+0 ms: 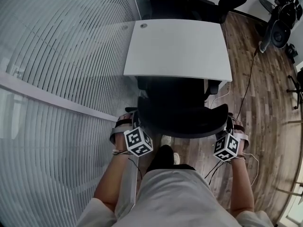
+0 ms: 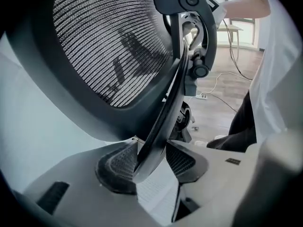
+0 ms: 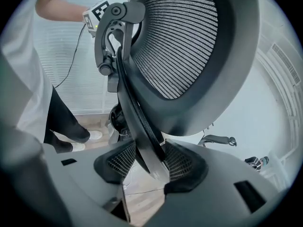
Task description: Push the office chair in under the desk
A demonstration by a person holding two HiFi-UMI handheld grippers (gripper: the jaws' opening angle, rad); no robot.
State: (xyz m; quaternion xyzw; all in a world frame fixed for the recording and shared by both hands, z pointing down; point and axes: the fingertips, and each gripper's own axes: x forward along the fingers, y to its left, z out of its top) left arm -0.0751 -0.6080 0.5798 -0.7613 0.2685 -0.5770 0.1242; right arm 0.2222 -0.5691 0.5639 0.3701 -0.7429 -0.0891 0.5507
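The black mesh office chair (image 1: 184, 117) stands with its seat partly beneath the white desk (image 1: 180, 51), its backrest toward me. My left gripper (image 1: 126, 126) holds the backrest's left edge and my right gripper (image 1: 233, 126) its right edge. In the left gripper view the backrest's rim (image 2: 163, 112) runs between the two ribbed pads (image 2: 116, 167) of the left gripper (image 2: 151, 150), which are closed against it. In the right gripper view the rim (image 3: 142, 126) is likewise clamped in the right gripper (image 3: 147, 160), below the mesh (image 3: 184, 37).
A glass wall with blinds (image 1: 61, 79) runs along the left, close to the desk. Another black chair (image 1: 203, 1) stands behind the desk. Cables (image 1: 246, 89) trail over the wood floor and dark equipment (image 1: 280, 25) stands at the right. My shoes (image 1: 166, 141) are just behind the chair.
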